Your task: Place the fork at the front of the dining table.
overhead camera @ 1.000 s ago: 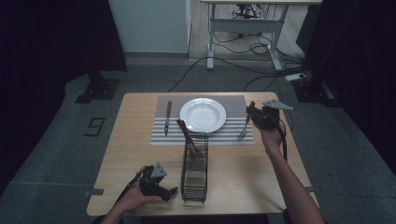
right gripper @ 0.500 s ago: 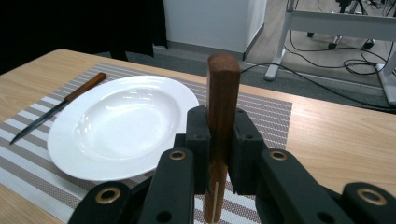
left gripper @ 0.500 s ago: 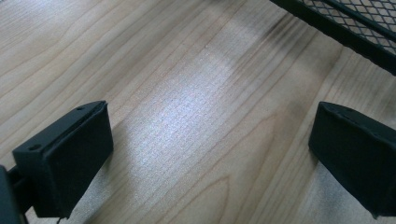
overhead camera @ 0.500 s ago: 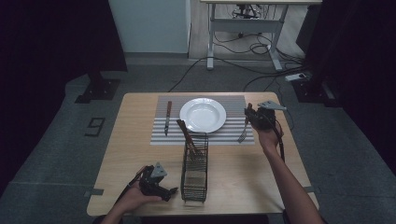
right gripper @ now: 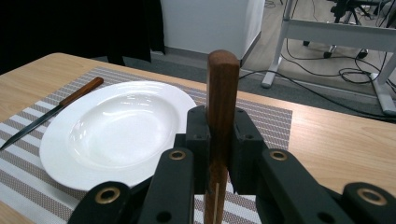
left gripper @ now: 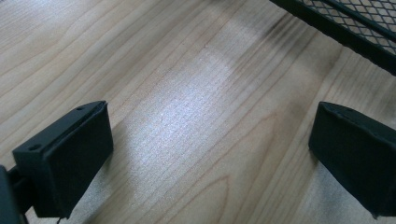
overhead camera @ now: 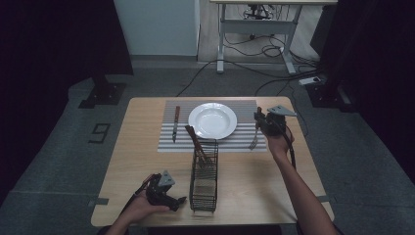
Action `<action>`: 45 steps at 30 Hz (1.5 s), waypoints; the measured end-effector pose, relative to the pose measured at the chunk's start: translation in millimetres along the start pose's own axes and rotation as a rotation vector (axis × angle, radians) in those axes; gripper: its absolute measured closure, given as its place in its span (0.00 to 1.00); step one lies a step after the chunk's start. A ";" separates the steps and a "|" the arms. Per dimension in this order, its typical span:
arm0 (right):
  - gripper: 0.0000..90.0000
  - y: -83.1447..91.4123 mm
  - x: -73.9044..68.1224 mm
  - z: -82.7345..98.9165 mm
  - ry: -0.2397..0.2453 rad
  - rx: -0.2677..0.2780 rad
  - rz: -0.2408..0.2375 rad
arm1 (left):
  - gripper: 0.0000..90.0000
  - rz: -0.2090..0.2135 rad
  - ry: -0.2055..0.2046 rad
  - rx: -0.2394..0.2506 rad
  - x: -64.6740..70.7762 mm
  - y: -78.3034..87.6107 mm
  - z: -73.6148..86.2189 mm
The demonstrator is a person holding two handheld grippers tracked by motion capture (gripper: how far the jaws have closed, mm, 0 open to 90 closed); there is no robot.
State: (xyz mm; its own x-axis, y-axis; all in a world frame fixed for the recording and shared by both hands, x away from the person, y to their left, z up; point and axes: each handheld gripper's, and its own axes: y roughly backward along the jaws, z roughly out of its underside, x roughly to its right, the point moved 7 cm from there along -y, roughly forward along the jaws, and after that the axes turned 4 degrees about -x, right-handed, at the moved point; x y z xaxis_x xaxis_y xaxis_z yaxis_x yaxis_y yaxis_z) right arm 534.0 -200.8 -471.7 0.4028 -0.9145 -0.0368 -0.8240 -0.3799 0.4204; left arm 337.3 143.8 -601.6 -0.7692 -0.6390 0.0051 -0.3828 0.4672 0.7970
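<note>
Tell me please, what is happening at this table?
A person is setting a place with a tool in each hand. The right tool is shut on a fork's wooden handle, with the tines down at the mat's right edge, beside the plate. A knife already lies left of the plate. The left tool rests open on the table, next to a wire caddy holding another utensil.

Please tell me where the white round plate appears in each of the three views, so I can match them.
High view: the white round plate lies at the centre of the striped placemat, far side of the table.
Left gripper view: not in this picture.
Right gripper view: the plate is at left-centre.
Shared landmark: the wooden-handled knife beside the plate.
</note>
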 end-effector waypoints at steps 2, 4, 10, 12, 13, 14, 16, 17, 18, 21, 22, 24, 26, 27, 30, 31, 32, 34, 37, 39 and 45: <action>0.90 -1.9 0.6 -0.1 -0.005 0.003 0.000 | 0.00 0.000 0.000 0.001 0.1 0.0 0.0; 0.90 -4.8 1.5 -0.9 -0.013 -0.003 0.001 | 0.00 0.001 0.000 0.000 0.3 0.0 0.1; 0.90 -16.8 0.3 -5.4 -0.001 -0.026 0.004 | 0.00 0.002 -0.001 0.001 0.5 0.0 0.1; 0.90 -20.9 0.1 -6.4 0.001 -0.038 0.005 | 0.00 0.002 -0.001 0.001 0.5 0.1 0.1; 0.90 -23.2 0.2 -7.1 0.000 -0.044 0.006 | 0.00 0.002 -0.002 0.001 0.5 0.0 0.1; 0.90 -25.6 0.3 -7.8 -0.003 -0.050 0.007 | 0.00 0.002 -0.002 0.001 0.5 0.0 0.1; 0.90 -30.7 0.8 -8.8 -0.002 -0.062 0.008 | 0.00 0.003 -0.002 0.001 0.7 0.0 0.1; 0.90 -33.8 1.2 -9.1 -0.009 -0.068 0.011 | 0.00 0.005 -0.003 0.001 0.9 0.0 0.1; 0.90 -33.8 1.2 -9.1 -0.009 -0.068 0.011 | 0.00 0.005 -0.003 0.001 0.9 0.0 0.1; 0.90 -48.7 3.1 -10.9 -0.018 -0.100 0.016 | 0.00 0.006 -0.003 0.002 1.2 0.0 0.1; 0.90 -53.0 3.7 -10.9 -0.023 -0.110 0.019 | 0.00 0.006 -0.003 0.002 1.2 0.0 0.1; 0.90 -62.0 5.0 -11.1 -0.028 -0.124 0.023 | 0.00 0.007 -0.003 0.001 1.2 0.0 0.1; 0.90 -70.7 6.2 -10.4 -0.035 -0.137 0.027 | 0.00 0.007 -0.003 0.001 1.2 0.0 0.1; 0.90 -75.2 7.0 -9.8 -0.040 -0.151 0.030 | 0.00 0.007 -0.003 0.001 1.2 0.0 0.1; 0.89 -88.7 10.3 -7.7 -0.049 -0.181 0.038 | 0.00 0.007 -0.004 0.002 1.2 0.0 0.0; 0.89 -92.8 11.7 -6.4 -0.049 -0.182 0.039 | 0.00 0.008 -0.004 0.001 1.3 0.0 0.1; 0.89 -96.8 13.3 -4.4 -0.057 -0.186 0.042 | 0.00 0.008 -0.004 0.002 1.4 0.0 0.1; 0.89 -104.8 18.0 -0.5 -0.065 -0.207 0.059 | 0.00 0.008 -0.005 0.001 1.4 0.0 0.1; 0.88 -116.7 25.6 6.4 -0.099 -0.233 0.070 | 0.00 0.008 -0.005 0.001 1.4 0.0 0.1; 0.88 -123.1 29.5 10.7 -0.115 -0.250 0.074 | 0.00 0.008 -0.004 0.002 1.4 0.0 0.1; 0.87 -134.9 38.8 26.7 -0.177 -0.292 0.075 | 0.00 0.008 -0.004 0.002 1.4 0.0 0.1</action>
State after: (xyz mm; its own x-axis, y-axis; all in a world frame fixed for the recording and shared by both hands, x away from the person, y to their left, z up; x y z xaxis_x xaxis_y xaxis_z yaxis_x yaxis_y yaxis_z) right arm 650.1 -188.8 -554.0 0.2487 -0.9581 -0.1419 -0.6897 -0.2780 0.6686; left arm 336.2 142.9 -601.7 -0.7745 -0.6325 0.0091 -0.3773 0.4734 0.7959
